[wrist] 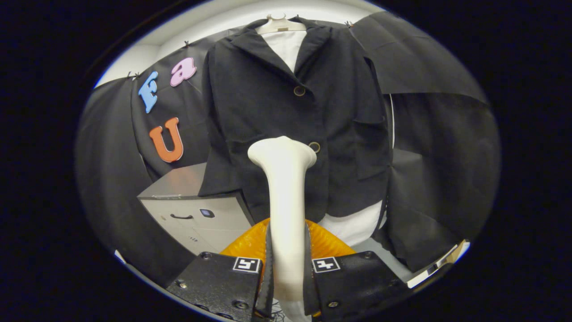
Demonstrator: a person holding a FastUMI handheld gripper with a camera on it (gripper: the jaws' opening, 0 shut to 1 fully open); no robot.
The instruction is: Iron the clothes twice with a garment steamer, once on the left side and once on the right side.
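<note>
My gripper [286,250] held tight.

I saw both black fingers [268,264] pressed on the sides of the white steamer handle [285,214], which pointed straight ahead between them.

Garment steamer [284,197] clamped between both fingers of the gripper [287,264], its head just before the hanging jacket [295,116]; a drawer cabinet [196,210] stands left, below the jacket's sleeve.

My 1 camera is riding just behind my fingers [268,268], looking forward along them, facing the hanging jacket [295,120] squarely from close by.
</note>
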